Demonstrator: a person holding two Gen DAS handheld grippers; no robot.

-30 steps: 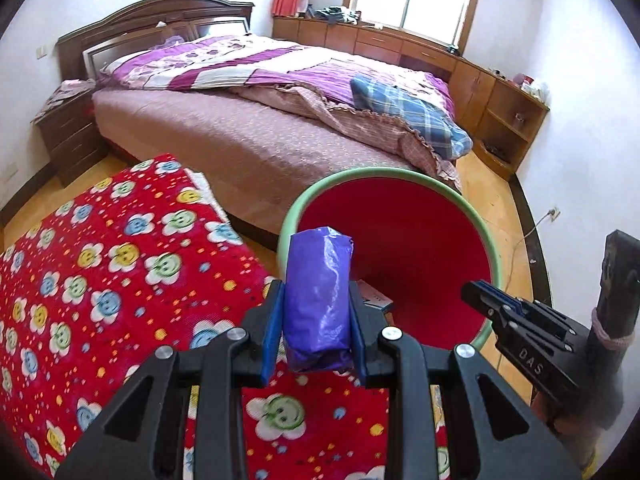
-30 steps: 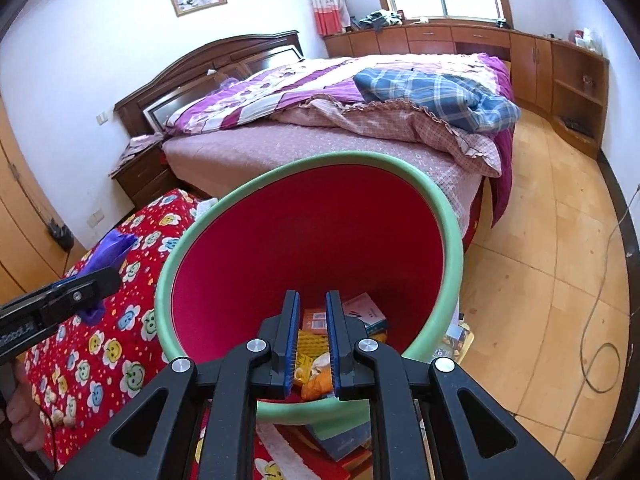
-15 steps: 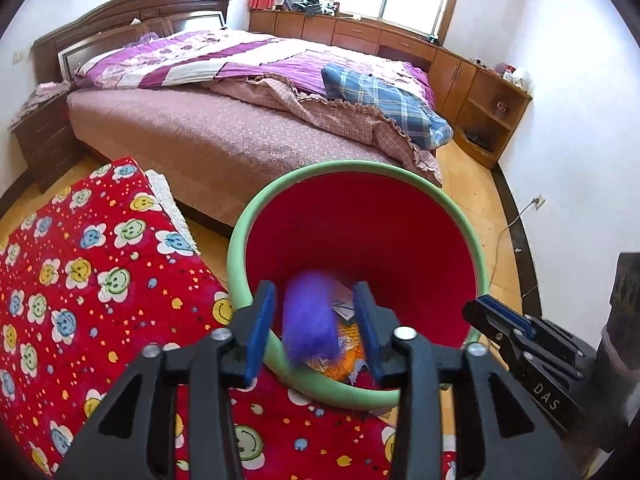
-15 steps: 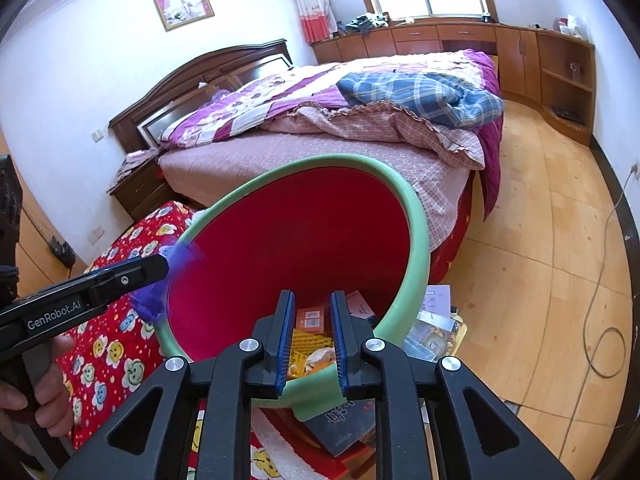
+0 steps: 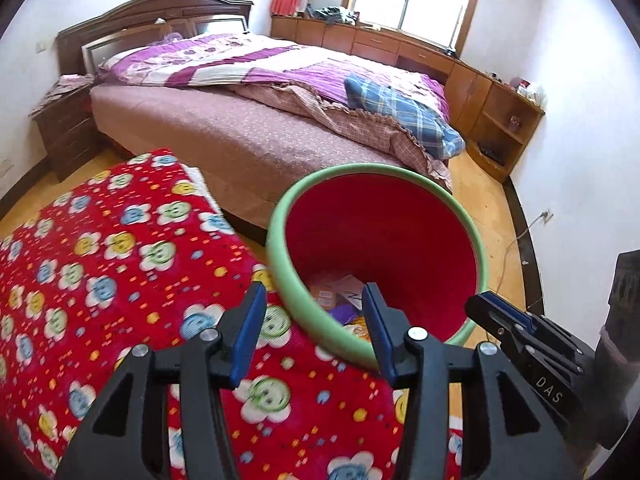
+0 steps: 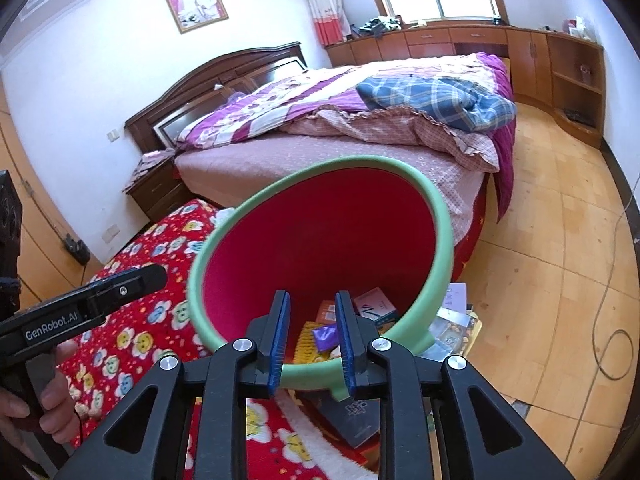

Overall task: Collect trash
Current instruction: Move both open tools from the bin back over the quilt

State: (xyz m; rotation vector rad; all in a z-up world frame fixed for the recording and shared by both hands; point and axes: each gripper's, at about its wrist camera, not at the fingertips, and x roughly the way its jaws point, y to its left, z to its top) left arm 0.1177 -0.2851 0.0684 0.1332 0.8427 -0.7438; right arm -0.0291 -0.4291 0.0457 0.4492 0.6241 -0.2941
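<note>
A red bin with a green rim (image 5: 280,248) (image 6: 440,220) leans tilted against the red flower-print cloth (image 5: 100,260). Several wrappers and cards lie at its bottom, among them a purple wrapper (image 6: 326,336) (image 5: 342,312). My left gripper (image 5: 314,292) (image 6: 156,274) hangs over the bin's near edge, its jaws opening with nothing between them. My right gripper (image 6: 312,296) (image 5: 480,305) is at the near rim, its jaws opening. The green rim runs between its fingers, and the pads stand off it.
A bed (image 5: 240,128) with purple quilts lies behind the bin, with a nightstand (image 5: 68,132) to its left. Wooden cabinets (image 6: 560,64) line the far wall. Books and papers (image 6: 352,412) lie under the bin. A cable (image 6: 612,344) crosses the wooden floor. A hand (image 6: 52,412) holds the left gripper.
The purple wrapper slipped out of my left gripper and dropped into the bin as those jaws spread. My right gripper's jaws parted a little at the rim.
</note>
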